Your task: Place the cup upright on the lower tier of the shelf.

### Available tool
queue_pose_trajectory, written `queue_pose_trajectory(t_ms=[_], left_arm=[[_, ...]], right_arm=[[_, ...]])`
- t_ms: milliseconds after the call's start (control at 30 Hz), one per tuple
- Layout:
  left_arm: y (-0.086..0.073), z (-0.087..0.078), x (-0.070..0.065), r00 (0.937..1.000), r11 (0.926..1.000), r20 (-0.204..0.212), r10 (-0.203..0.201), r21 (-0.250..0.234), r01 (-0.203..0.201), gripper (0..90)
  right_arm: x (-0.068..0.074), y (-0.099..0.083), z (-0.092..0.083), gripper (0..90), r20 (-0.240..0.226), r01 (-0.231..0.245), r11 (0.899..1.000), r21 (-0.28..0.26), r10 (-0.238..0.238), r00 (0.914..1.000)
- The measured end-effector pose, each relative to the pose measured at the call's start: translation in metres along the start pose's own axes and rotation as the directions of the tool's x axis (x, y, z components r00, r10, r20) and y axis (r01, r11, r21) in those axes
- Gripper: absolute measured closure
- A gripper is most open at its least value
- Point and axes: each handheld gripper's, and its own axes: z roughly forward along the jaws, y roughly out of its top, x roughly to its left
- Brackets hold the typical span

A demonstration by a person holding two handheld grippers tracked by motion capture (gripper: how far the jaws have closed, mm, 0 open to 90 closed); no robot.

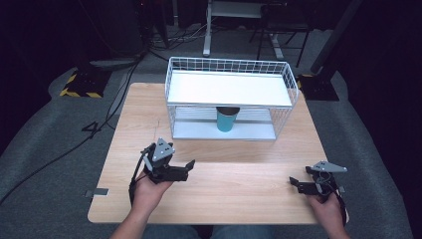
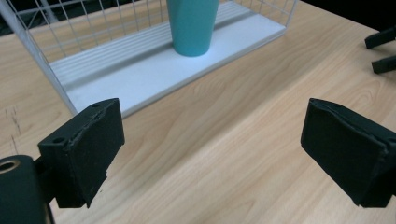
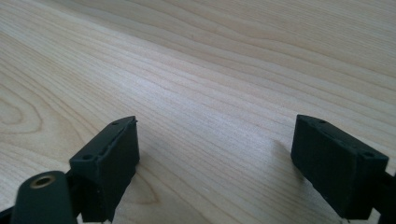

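The one teal cup (image 1: 228, 119) stands upright on the lower shelf of the single wire rack (image 1: 230, 67), under its white top shelf; both tools gape wide and empty, the left tool (image 1: 185, 168) nearer the rack, the right tool (image 1: 298, 184) low over the surface (image 1: 234, 199). Reaching in, a jaw could likely catch the wire or tip the cup; the opening is low.

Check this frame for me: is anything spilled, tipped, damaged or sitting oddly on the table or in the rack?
Nothing stands out. The teal plastic cup stands upright on the lower shelf of the white wire rack, which sits square on the light wooden table. No spill or damage shows. The left gripper and right gripper are both open, holding nothing.
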Motion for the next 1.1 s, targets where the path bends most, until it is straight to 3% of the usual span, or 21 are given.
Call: queue_pose_trajectory(t_ms=[433, 767, 933, 1100], left_arm=[[-0.032, -0.028, 0.023, 0.999, 0.9984, 0.034, 0.031, 0.047, -0.033, 6.8], [-0.066, -0.033, 0.047, 0.9994, 0.9956, 0.033, -0.005, 0.094, 0.002, 7.0], [-0.082, -0.028, 0.059, 0.9997, 0.9852, 0.015, -0.02, 0.171, 0.017, 7.0], [-0.093, -0.025, 0.068, 0.9986, 0.9768, -0.008, -0.052, 0.208, 0.053, 7.0]], right_arm=[[0.0, 0.0, 0.0, 15.6, 0.0, 0.0, 1.0, 0.0, 0.0, 1.0], [0.0, 0.0, 0.0, 15.6, 0.0, 0.001, 1.0, 0.0, -0.001, 1.0], [0.0, 0.0, 0.0, 15.6, 0.001, 0.001, 1.0, 0.0, -0.001, 1.0], [0.0, 0.0, 0.0, 15.6, 0.0, 0.001, 1.0, 0.0, -0.001, 1.0]])
